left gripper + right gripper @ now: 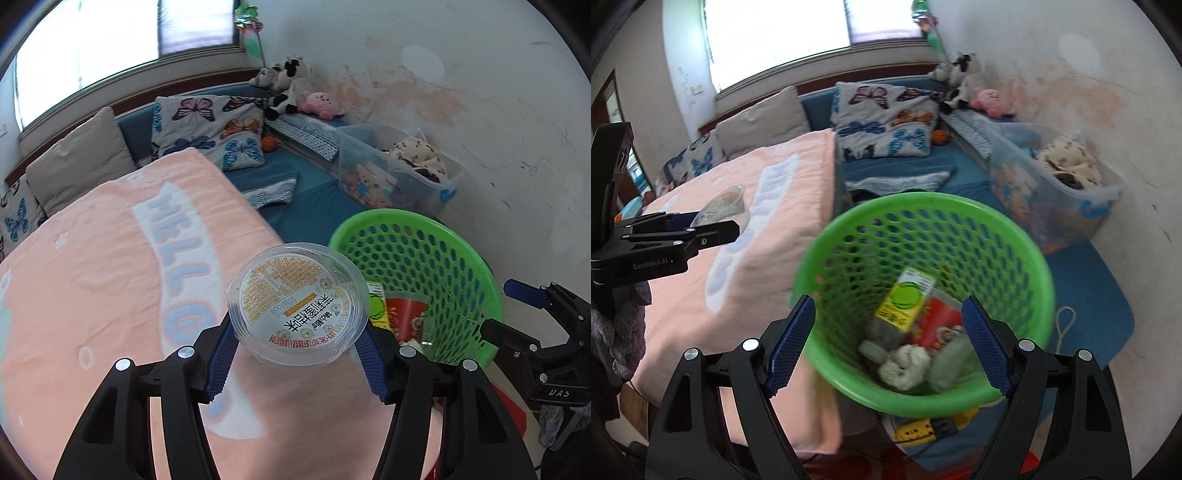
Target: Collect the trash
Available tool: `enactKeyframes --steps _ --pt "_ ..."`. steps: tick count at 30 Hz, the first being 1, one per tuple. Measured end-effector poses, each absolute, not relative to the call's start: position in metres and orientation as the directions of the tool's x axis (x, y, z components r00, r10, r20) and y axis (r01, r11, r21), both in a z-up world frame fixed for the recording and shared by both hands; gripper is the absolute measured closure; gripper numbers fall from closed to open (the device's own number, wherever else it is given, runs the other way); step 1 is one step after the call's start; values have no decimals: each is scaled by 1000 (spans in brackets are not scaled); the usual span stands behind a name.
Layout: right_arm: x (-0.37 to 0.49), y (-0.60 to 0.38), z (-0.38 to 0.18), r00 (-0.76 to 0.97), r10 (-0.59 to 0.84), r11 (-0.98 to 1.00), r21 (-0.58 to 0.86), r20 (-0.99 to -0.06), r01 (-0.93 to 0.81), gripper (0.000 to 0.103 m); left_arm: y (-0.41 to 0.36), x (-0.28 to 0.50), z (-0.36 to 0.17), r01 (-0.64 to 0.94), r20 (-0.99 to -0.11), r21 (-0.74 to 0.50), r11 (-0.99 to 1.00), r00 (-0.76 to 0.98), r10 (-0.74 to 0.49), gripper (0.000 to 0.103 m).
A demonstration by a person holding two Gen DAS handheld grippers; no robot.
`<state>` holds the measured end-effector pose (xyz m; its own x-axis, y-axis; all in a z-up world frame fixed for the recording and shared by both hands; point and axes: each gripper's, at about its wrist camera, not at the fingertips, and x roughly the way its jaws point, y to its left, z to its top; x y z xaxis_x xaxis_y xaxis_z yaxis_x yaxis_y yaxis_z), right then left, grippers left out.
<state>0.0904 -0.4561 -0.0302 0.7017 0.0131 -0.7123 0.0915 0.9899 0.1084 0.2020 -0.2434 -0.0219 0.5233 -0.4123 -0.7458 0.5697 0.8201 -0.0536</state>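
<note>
The step in hand is judged to be carrying the cup [298, 304] over to the basket [448, 236] and dropping it in. This is best done by keeping the grip steady, since the clear plastic wall looks thin and easily crushed or squeezed out, and by moving the cup to the right until it hangs fully inside the green rim before it is let go. A release over the rim itself could tip it onto the floor. The left tool [297, 354] is closed on the cup, whose sides are pinched between the two blue pads with the printed lid facing the camera; it is held above the pink blanket [92, 280], just left of the basket. The right tool [886, 347] is spread wide and grips nothing, and it hovers over the near side of the basket. Inside the basket a bottle [901, 306], a red wrapper [938, 325] and crumpled paper [905, 365] are seen.
</note>
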Motion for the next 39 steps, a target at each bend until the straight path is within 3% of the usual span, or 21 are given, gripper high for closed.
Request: enactKeyframes --steps 13,17,39 --pt "65 -498 -36 703 -32 973 140 -710 185 22 -310 194 -35 646 -780 -65 760 442 -443 44" --pt "62 -500 -39 703 -27 968 158 -711 197 22 -316 191 -42 654 -787 -68 753 428 -443 34" --pt "57 -443 -29 724 45 975 186 -689 117 19 -228 169 -22 549 -747 -52 834 533 -398 13"
